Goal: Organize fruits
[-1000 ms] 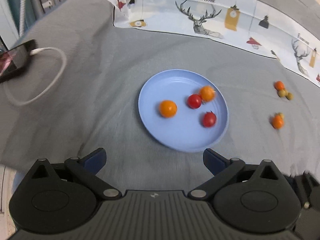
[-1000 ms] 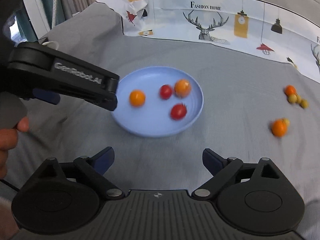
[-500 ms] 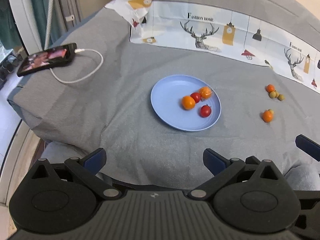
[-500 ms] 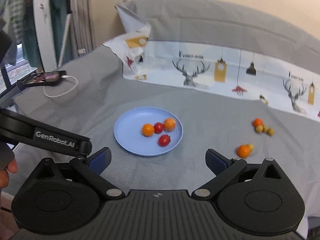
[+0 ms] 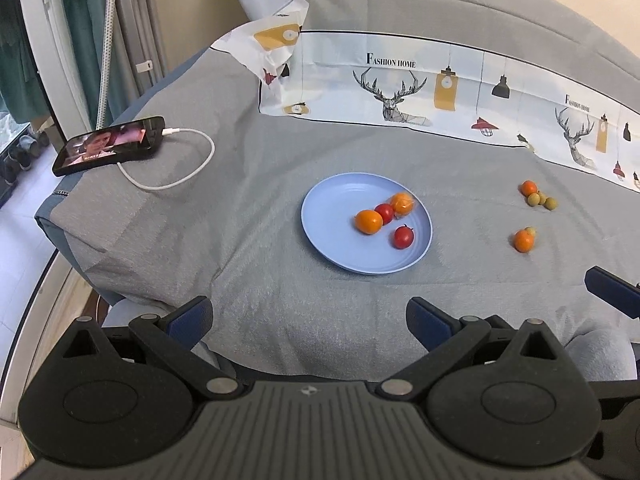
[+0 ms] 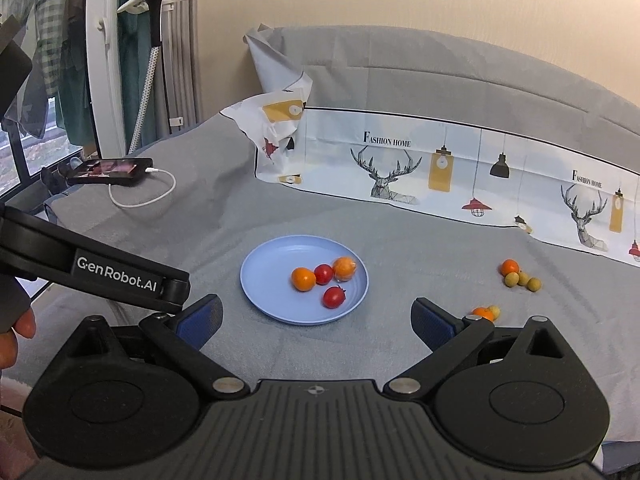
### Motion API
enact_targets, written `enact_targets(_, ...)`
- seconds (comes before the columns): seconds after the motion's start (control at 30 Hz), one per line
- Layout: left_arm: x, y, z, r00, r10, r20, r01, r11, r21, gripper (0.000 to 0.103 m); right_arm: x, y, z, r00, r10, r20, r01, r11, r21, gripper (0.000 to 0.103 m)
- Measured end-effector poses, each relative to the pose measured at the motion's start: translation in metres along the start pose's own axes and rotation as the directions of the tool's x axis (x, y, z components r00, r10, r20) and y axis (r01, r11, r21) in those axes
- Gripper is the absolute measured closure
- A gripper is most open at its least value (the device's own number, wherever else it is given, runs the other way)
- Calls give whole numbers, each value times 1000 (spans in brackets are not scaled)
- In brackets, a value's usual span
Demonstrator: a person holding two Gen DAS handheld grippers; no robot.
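Four fruits already lie on the blue plate (image 6: 260,280): two oranges and two red tomatoes, bunched toward its far right part. Still loose on the grey bed (image 6: 400,240), well to the right of the plate, are two clusters. The nearer one is a small orange (image 6: 483,314) with a pale yellow-green fruit touching it; the farther one is another orange (image 6: 509,267) with three pale fruits (image 6: 522,280) beside it.

Both tools hang back from the plate, off the near edge of the bed. The right gripper (image 6: 318,322) stands spread wide with nothing between its pads; its jaws have just been opening. The left gripper (image 5: 308,320) is likewise spread and empty.

My judgement is that the next move turns on side. Seen from the right gripper, the nearer loose orange sits just past its right finger (image 6: 434,326), while the plate lies ahead and slightly left. The left gripper sits on the far side of the plate from the loose fruit, so the right one is the nearer hand for it. These fruits are round, so no long axis governs the approach.
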State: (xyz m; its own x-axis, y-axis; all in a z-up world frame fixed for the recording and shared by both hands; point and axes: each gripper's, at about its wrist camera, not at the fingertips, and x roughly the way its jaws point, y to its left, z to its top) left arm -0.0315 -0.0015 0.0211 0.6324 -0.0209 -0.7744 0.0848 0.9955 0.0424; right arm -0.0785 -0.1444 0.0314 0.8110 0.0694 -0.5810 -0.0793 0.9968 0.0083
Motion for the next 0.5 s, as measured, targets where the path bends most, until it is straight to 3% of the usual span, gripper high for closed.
enact_targets(0.5, 6, 1, -2, 1000, -4, -16, 4, 1000, 4, 0, 6, 2, 0, 1000, -1, -21, 1, 1000, 1, 3)
